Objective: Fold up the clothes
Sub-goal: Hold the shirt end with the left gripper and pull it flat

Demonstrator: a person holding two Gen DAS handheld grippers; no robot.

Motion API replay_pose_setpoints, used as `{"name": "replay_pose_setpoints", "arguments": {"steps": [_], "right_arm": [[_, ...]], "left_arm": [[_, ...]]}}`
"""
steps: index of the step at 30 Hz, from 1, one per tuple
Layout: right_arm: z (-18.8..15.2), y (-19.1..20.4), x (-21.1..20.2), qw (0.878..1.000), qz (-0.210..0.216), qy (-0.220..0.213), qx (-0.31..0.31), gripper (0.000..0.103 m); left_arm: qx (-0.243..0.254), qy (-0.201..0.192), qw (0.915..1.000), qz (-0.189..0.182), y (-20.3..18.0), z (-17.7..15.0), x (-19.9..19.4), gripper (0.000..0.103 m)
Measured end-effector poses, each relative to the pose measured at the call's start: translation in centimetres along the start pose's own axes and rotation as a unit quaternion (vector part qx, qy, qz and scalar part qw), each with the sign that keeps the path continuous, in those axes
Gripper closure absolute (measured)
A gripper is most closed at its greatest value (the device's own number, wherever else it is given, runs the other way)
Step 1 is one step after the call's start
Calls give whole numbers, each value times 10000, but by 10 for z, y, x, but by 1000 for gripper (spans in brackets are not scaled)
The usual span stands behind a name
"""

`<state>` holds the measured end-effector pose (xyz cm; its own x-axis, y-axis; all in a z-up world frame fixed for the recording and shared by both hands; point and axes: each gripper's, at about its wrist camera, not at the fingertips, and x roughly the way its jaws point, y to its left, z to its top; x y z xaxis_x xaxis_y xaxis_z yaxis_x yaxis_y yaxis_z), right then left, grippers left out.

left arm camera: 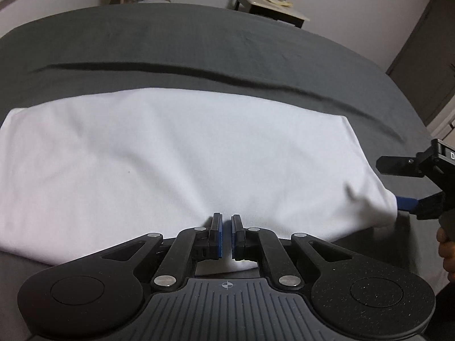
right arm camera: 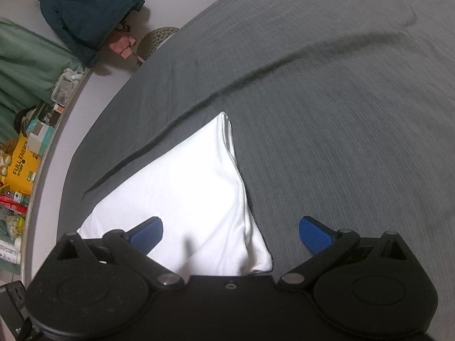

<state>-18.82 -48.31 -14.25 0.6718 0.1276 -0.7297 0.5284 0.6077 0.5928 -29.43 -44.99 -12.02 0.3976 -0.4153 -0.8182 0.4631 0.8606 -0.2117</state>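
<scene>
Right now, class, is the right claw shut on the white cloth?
No, the right claw is wide open, its blue pads straddling the cloth corner.

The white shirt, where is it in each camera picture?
Left wrist view: the white shirt fills the middle, its near edge pinched in the left gripper.
Right wrist view: the white shirt sits low and centre-left, a pointed corner between the open fingers of the right gripper.
Shared landmark: the long dark crease in the grey sheet just beyond it.
</scene>
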Motion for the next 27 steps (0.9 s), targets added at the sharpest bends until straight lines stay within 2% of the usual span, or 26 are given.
{"name": "replay_pose_setpoints", "arguments": {"steps": [4, 8, 10, 20, 24, 27], "right_arm": [[1, -1, 0, 10000, 5, -8, -17, 0], [1, -1, -1, 10000, 25, -11, -6, 0], [1, -4, -1, 10000, 60, -24, 52, 0], [-7, -3, 1, 9997, 149, -74, 162, 0], [-8, -4, 1, 9997, 182, -80, 141, 0], [-6, -5, 1, 9996, 210, -91, 143, 0]], "left_arm": [[-346, -43, 9994, -56, 1, -4, 9, 100], [-467, -13, 9987, -184, 6, 0, 11, 99], [-344, -40, 9993, -151, 0, 5, 8, 99], [-895, -301, 9955, -71, -1, 29, 42, 99], [-861, -393, 9954, -138, -3, 34, 48, 99], [-760, -610, 9952, -54, -8, 48, 42, 99]]}}
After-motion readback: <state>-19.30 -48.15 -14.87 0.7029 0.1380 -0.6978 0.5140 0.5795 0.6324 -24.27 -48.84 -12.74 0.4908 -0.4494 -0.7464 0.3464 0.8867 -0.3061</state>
